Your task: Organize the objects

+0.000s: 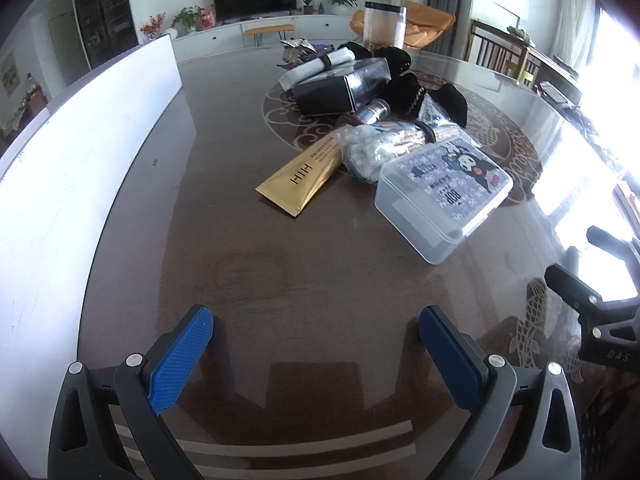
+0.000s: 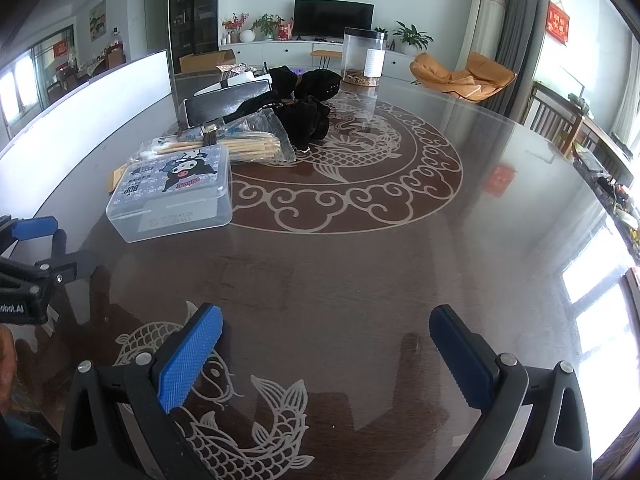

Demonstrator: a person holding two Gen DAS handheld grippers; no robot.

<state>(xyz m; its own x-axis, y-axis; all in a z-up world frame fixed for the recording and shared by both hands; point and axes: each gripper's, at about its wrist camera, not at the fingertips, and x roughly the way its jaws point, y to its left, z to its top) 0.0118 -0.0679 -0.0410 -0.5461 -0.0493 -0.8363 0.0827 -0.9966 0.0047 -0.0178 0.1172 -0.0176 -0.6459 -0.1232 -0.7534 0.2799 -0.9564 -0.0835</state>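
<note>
I held both tools low over the near edge of the tabletop [image 1: 280, 280], and nothing was in either one. My left gripper [image 1: 316, 344] had its jaws spread wide over bare dark wood, and my right gripper [image 2: 326, 350] stood just as wide above the fish pattern inlaid near me.

As far as I could judge, the organizing had not begun. Everything lay in one loose heap toward the middle of the tabletop, well apart from my jaws. Nearest me was the clear plastic box [image 1: 440, 196] with the cartoon label, tilted against the pile. Just left of it lay the gold tube [image 1: 300, 176], flat, its crimped end toward me. Between them sat a bag of cotton swabs [image 1: 368, 152], touching the box. Farther off was a black box [image 1: 324, 96], a white roll [image 1: 320, 66] resting on it, and a bundle of black fabric [image 2: 308, 112] to the right. A tall clear jar [image 2: 364, 58] stood alone at the far side. A white board [image 1: 80, 152] ran along the left edge.

So all of it was left to do: I saw no item set apart, and I could not tell where the things were meant to go
</note>
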